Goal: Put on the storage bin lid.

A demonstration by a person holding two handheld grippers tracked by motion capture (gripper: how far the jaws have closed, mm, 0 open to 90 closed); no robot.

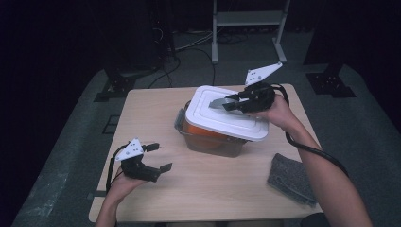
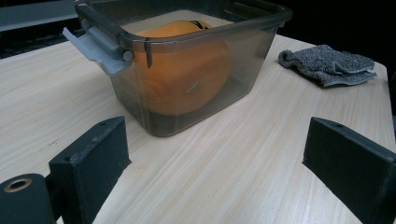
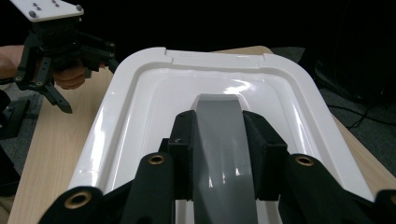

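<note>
right gripper (image 1: 232, 103) clamped on grey handle (image 3: 223, 154) of white lid (image 1: 215, 118), lid sitting skewed over container (image 2: 196, 84), long axis off box's. left gripper (image 1: 158, 158) wide open, parked near table (image 1: 213, 189) front edge, well away from box.

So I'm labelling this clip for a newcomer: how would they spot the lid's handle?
On the wooden table stands a smoky clear bin holding something orange. Its white lid sits askew on top. The grey handle runs along the lid's recessed middle, clamped between the right gripper jaws.
</note>
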